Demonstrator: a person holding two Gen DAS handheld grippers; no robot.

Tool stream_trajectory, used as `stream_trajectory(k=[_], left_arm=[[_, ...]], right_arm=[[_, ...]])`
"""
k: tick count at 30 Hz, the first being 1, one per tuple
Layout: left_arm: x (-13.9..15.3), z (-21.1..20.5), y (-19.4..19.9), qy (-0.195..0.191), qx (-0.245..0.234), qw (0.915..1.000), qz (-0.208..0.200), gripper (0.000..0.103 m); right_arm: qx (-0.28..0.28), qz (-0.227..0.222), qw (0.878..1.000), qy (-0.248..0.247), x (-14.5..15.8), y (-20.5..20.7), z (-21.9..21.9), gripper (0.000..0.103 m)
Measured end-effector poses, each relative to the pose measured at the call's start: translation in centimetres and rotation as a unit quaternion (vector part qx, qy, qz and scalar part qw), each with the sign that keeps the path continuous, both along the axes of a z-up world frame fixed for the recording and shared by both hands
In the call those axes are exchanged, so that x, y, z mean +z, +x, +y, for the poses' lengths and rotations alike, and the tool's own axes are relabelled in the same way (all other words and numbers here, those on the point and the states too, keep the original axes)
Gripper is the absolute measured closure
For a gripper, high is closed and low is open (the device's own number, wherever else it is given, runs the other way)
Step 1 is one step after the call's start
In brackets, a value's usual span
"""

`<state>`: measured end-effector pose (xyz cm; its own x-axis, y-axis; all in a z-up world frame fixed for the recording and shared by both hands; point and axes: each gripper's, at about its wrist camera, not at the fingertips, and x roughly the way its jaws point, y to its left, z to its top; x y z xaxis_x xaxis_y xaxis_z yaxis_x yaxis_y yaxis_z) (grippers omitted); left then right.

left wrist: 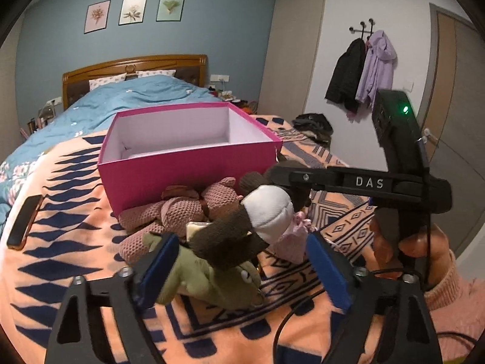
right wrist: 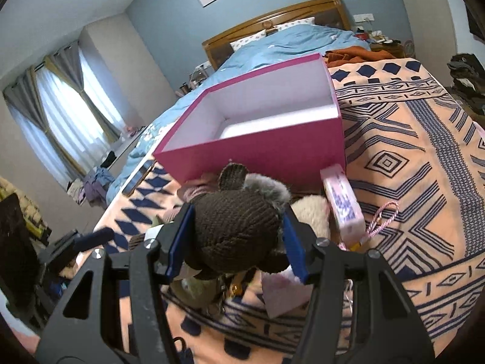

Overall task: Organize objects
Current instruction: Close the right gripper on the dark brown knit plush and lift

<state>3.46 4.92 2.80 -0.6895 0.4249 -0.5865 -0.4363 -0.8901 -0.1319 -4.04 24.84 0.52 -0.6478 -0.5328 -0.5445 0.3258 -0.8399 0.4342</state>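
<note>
An open pink box [left wrist: 194, 176] with a white inside stands empty on the patterned orange blanket [left wrist: 60, 242]; it also shows in the right wrist view [right wrist: 266, 151]. A heap of soft toys lies in front of it: a pink knitted toy [left wrist: 182, 212], a green plush [left wrist: 209, 282] and a brown plush with a white part [left wrist: 236, 236]. My left gripper [left wrist: 239, 270] is open around the heap, just above the green plush. My right gripper [right wrist: 236, 242] is shut on the brown knitted toy [right wrist: 236, 227]. A pink-and-white packet [right wrist: 342, 203] lies to its right.
A dark phone [left wrist: 24, 221] lies at the blanket's left edge. A blue duvet [left wrist: 121, 100] covers the bed behind the box. The right gripper's body [left wrist: 379, 185] and the hand on it are at the right of the left wrist view. Coats [left wrist: 363, 69] hang on the wall.
</note>
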Motion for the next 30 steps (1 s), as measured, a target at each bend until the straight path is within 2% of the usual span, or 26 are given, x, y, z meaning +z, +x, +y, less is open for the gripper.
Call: stream_trajectory(k=[1,3,6,9,12,16,26,30], left_arm=[[-0.2,0.2,-0.5,-0.006,0.002,1.0,-0.003,0.025],[-0.7,0.6,-1.7,-0.009,0.006,0.9998,-0.02,0.038],[-1.7,0.4,-3.6,0.008,0.01,0.9983,-0.056,0.053],[-2.1,-0.1,-4.7,0.028,0.017,0.9966,-0.075,0.062],[-1.9,-0.7,-5.1,0.039,0.013,0.9966,-0.072,0.063],[-1.0,-1.2,-5.3,0.028,0.013,0.998,-0.054,0.063],[2.8,-3.1,-7.4,0.014,0.03,0.9994,-0.011,0.063],[3.6,-3.6,-8.8,0.005,0.039,0.9992,-0.003,0.063]], right_arm=[[-0.002,-0.001,1.0,-0.002,0.0,-0.2,-0.1,0.045],[-0.008,-0.006,1.0,-0.007,0.0,-0.6,-0.2,0.045],[-0.011,-0.006,1.0,-0.011,0.1,-0.8,-0.5,0.045],[-0.011,-0.005,1.0,-0.01,0.1,-0.7,-0.8,0.045],[-0.006,-0.002,1.0,-0.005,0.2,-0.8,-1.1,0.045],[0.007,0.006,1.0,0.003,0.6,-0.7,-1.8,0.045],[0.038,0.054,0.998,0.012,4.4,-3.0,-4.0,0.045],[0.045,0.059,0.997,0.007,5.2,-4.9,-4.7,0.045]])
